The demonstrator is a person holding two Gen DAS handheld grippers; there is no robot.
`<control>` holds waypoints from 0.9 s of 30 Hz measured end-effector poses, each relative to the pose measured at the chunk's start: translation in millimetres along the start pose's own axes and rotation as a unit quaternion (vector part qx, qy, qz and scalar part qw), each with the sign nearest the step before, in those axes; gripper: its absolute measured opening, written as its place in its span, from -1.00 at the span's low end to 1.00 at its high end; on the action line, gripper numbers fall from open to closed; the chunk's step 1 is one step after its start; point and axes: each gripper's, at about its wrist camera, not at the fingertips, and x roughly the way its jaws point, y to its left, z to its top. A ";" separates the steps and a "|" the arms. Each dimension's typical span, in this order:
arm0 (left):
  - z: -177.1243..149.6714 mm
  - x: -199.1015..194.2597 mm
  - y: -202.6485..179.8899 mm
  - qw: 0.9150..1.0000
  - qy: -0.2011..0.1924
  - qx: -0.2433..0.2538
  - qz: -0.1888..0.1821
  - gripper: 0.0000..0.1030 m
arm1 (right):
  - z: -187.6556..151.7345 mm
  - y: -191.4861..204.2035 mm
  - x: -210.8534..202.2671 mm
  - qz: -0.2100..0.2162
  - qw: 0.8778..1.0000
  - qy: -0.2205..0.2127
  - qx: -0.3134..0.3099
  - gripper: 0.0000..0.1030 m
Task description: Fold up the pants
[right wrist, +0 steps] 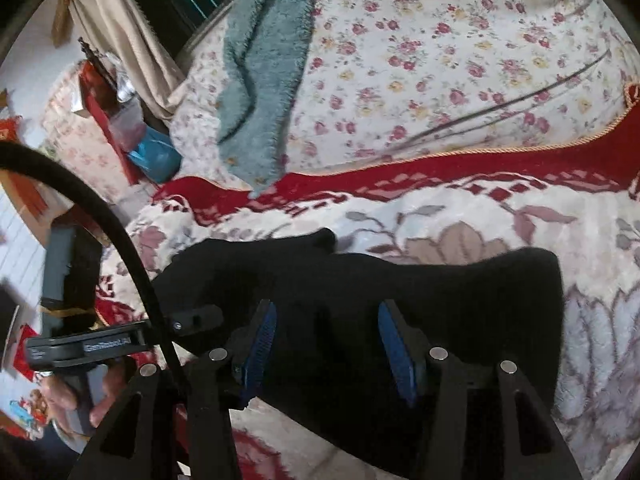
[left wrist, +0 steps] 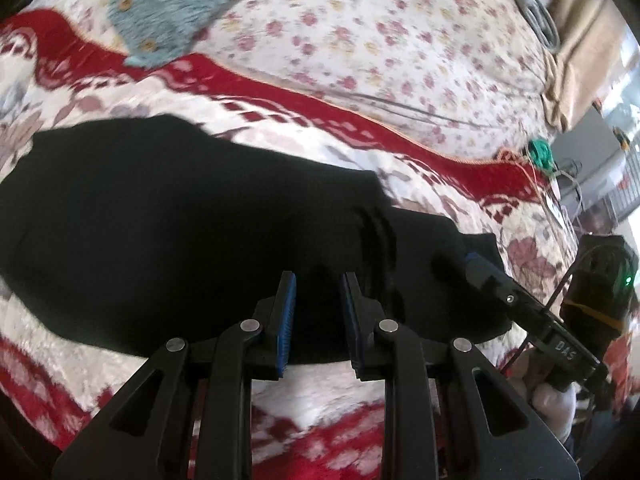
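Hard to see: the black pants show no seams or folds, and both pictures are blurry.
Pants: a flat dark bundle on the red and white blanket.
Left gripper: narrow gap, over the pants, pinching nothing.
Right gripper: spread wide, nothing held.

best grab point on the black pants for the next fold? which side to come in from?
Probably the free end of the pants at the left in the left wrist view, by the edge farthest from the tool. They lie flat on the blanket there, while the right end is already bunched near the right tool. Come down with the left tool and pinch the edge.
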 end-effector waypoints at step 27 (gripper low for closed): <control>-33.8 -72.7 144.8 0.965 -0.112 -0.234 0.036 0.11 | 78.5 156.5 172.1 0.177 0.953 0.161 -0.188 0.06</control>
